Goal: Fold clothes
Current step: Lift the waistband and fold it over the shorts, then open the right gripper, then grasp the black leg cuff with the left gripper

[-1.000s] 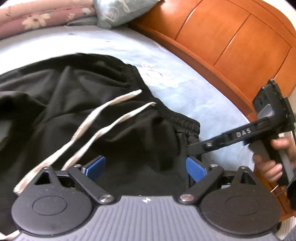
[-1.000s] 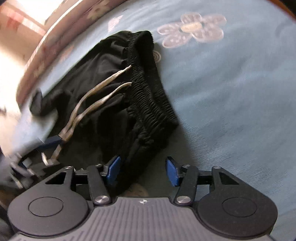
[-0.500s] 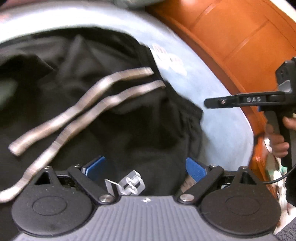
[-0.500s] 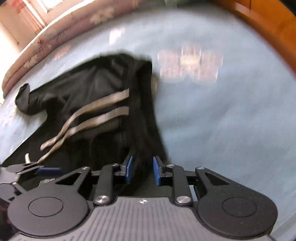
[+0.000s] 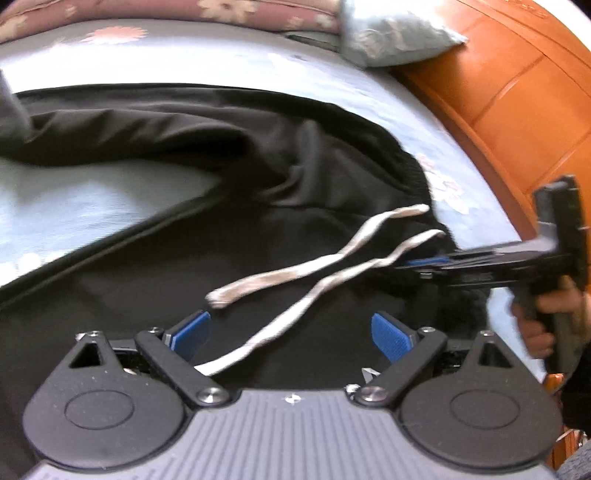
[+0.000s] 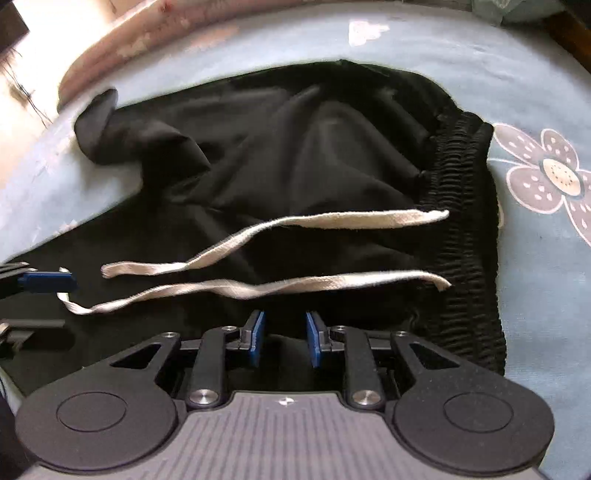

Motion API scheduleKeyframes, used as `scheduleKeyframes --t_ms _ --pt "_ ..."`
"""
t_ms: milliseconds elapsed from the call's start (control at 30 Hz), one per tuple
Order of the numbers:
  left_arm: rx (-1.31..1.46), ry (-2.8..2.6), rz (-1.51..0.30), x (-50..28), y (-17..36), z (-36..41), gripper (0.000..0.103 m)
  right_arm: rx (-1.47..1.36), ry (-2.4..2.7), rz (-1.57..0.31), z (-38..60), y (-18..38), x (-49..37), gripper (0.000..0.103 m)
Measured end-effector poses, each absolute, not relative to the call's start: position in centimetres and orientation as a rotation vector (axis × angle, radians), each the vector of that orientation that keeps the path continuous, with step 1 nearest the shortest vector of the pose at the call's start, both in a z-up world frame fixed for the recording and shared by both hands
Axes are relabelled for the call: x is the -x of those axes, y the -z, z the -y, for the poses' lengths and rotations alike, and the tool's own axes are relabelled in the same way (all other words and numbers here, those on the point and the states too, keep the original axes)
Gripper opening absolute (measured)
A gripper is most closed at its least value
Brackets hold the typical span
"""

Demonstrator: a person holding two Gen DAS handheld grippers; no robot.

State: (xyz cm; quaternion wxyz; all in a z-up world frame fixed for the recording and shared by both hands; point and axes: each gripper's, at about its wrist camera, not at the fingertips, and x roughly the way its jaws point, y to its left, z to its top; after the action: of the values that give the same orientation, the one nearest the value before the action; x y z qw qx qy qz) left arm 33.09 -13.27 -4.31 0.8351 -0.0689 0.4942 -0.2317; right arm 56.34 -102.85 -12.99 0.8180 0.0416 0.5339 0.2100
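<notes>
Black pants [image 6: 295, 166] with a ribbed elastic waistband [image 6: 461, 229] and two white drawstrings [image 6: 332, 221] lie spread on a light blue flowered bedsheet [image 6: 535, 277]. My right gripper [image 6: 284, 338] has its blue pads drawn close with a fold of black fabric pinched between them, near the waistband. From the left wrist view that right gripper [image 5: 417, 265] reaches in from the right, held by a hand [image 5: 546, 310]. My left gripper [image 5: 291, 336] stands open over the pants [image 5: 258, 184], one drawstring [image 5: 295, 317] running between its fingers without being pressed.
An orange wooden headboard [image 5: 517, 110] runs along the right side of the bed. A grey-blue pillow [image 5: 388, 33] and a pink flowered quilt [image 5: 184, 14] lie at the far end. Bare sheet [image 5: 74, 199] shows left of the pants.
The right jaws narrowed from wide apart onto the black fabric. Both grippers swung sideways and rolled, and the pants with their drawstrings now lie more spread out. The left jaws stayed open.
</notes>
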Motion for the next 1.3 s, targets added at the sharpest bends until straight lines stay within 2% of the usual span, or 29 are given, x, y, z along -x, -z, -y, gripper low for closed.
scheduleKeyframes --t_ms 33,100,133,167,267,400,567,633,700,900,1067,1100,1133,1200,1300 --pt "0.152 0.477 -1.036 -33.6 4.1 12.5 0.093 -0.099 -0.442 -1.147 103.1 12.6 -56.4 0.030" --pt "0.159 0.440 -1.005 -34.6 3.3 10.4 0.093 -0.113 -0.435 -1.112 103.3 11.3 -56.4 0.039" --pt "0.157 0.413 -0.987 -35.1 2.8 9.3 0.093 -0.108 -0.439 -1.093 103.1 10.7 -56.5 0.047" --pt "0.146 0.378 -0.965 -35.9 2.3 8.2 0.093 -0.103 -0.443 -1.074 102.8 10.2 -56.6 0.050" --pt "0.090 0.233 -0.872 -38.6 0.4 4.1 0.093 -0.077 -0.469 -1.036 101.3 9.0 -57.4 0.050" --pt "0.013 0.015 -0.766 -43.8 -1.8 -1.1 0.085 -0.018 -0.484 -1.011 98.4 9.1 -58.9 0.050" --pt "0.079 -0.183 -0.714 -51.5 -1.7 -8.2 0.081 -0.019 -0.510 -1.011 96.2 9.2 -60.4 0.052" --pt "0.146 -0.256 -0.725 -53.9 -0.9 -10.9 0.068 -0.005 -0.498 -1.012 95.7 9.4 -61.0 0.054" --pt "0.182 -0.283 -0.731 -55.6 -0.3 -12.5 0.065 0.009 -0.481 -1.016 95.6 9.5 -61.4 0.054" --pt "0.171 -0.190 -0.796 -60.2 0.2 -10.7 0.064 -0.003 -0.449 -1.020 94.8 10.1 -62.6 0.057" --pt "-0.079 -0.264 -0.949 -64.7 2.5 -6.6 0.063 -0.005 -0.470 -1.026 93.6 10.5 -62.7 0.057" --pt "-0.135 -0.274 -0.974 -65.0 3.0 -5.9 0.051 -0.003 -0.473 -1.024 93.6 10.5 -62.6 0.057" --pt "-0.181 -0.286 -0.998 -65.1 3.5 -5.5 0.033 0.000 -0.472 -1.024 93.7 10.5 -62.5 0.057" --pt "-0.194 -0.307 -1.018 -64.4 3.9 -5.9 0.020 -0.003 -0.465 -1.024 94.0 10.5 -62.4 0.057" --pt "-0.190 -0.339 -1.031 -62.6 3.8 -7.3 0.019 -0.025 -0.444 -1.027 95.0 10.6 -62.3 0.057"
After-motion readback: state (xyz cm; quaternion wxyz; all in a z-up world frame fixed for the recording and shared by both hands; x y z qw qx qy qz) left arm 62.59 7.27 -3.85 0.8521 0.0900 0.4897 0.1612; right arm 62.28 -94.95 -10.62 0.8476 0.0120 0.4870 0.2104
